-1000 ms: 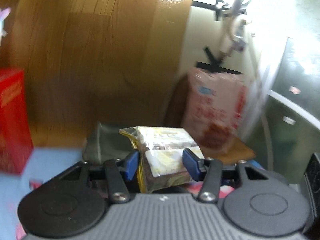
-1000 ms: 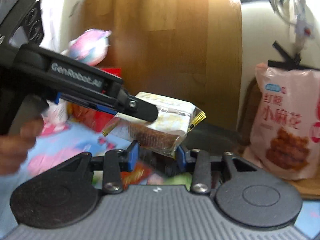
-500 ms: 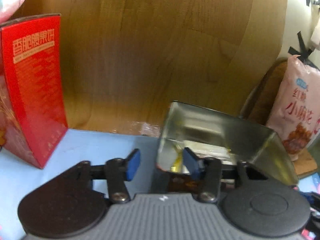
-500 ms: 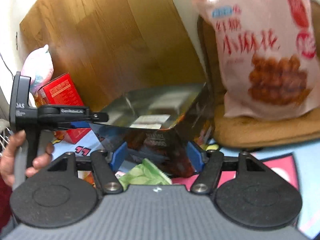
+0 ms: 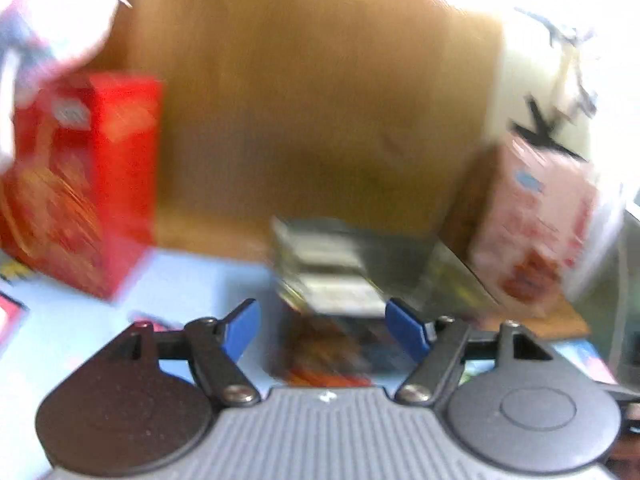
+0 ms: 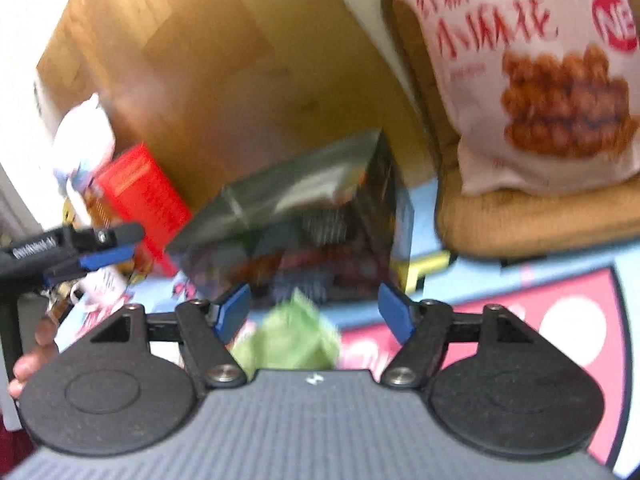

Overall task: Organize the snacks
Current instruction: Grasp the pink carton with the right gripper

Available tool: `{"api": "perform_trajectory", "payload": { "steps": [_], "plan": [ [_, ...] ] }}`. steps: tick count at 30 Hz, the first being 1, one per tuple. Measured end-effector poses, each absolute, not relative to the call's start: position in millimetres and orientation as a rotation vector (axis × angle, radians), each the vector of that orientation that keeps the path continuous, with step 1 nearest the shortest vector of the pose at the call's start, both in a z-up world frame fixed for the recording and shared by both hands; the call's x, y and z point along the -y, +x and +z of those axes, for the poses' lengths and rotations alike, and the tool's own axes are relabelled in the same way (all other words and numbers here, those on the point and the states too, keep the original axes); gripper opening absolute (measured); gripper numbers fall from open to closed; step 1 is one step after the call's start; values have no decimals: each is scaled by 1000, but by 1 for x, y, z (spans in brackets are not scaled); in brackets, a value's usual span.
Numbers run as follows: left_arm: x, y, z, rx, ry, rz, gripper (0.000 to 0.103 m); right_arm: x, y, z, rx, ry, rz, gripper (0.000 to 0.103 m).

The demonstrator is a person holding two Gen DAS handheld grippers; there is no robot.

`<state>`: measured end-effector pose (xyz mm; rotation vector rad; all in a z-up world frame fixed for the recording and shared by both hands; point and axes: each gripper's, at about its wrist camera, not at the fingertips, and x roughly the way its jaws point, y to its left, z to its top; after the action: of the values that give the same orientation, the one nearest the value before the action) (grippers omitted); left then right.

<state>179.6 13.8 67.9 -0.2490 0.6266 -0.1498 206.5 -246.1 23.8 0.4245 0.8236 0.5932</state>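
Observation:
An open dark snack box with a silver lining stands on the blue mat, and a wrapped cake lies inside it. My left gripper hovers just before the box, its jaws opening, nothing between the pads. The view is blurred. In the right wrist view the same box stands ahead of my right gripper, which is open. A green packet lies on the mat below the gap, clear of both pads. The left gripper shows at the left edge, held by a hand.
A red carton stands left of the box, a pale pink plush thing above it. A pink bag of fried twists leans on a woven mat at the right. A wooden board closes the back.
A second ago both grippers had the wrapped cake between their pads. Now the cake lies in the box and both grippers are empty. The right gripper has rolled and dropped toward the green packet.

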Motion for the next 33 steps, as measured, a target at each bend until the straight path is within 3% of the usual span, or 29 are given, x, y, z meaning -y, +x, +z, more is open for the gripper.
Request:
{"api": "perform_trajectory", "payload": {
  "steps": [1,3,4,5,7,13,18,22,25,28,33],
  "plan": [
    [-3,182,60,-664,-250,-197,68,242,204,20,-848,412,606,63],
    [22,186,41,-738,-228,-254,63,236,197,17,-851,397,618,62],
    [29,187,32,-767,-235,-269,50,233,195,17,-859,403,631,60],
    [28,187,26,-788,-302,-282,46,231,190,16,-877,409,651,53],
    [30,186,16,-863,-316,-300,39,229,179,18,-875,417,667,53],
    [30,122,10,-850,-296,-369,43,237,127,25,-854,419,736,55],
    [22,74,17,-828,-250,-382,48,222,87,38,-771,278,799,73],
    [1,58,28,-819,-288,-378,48,234,72,52,-685,190,756,74],
    [-12,61,38,-790,-299,-339,48,262,68,59,-660,236,677,72],
    [-8,75,45,-779,-294,-342,50,271,63,58,-694,201,622,59],
    [22,105,47,-767,-224,-334,58,259,56,45,-759,142,678,48]
  ]
}}
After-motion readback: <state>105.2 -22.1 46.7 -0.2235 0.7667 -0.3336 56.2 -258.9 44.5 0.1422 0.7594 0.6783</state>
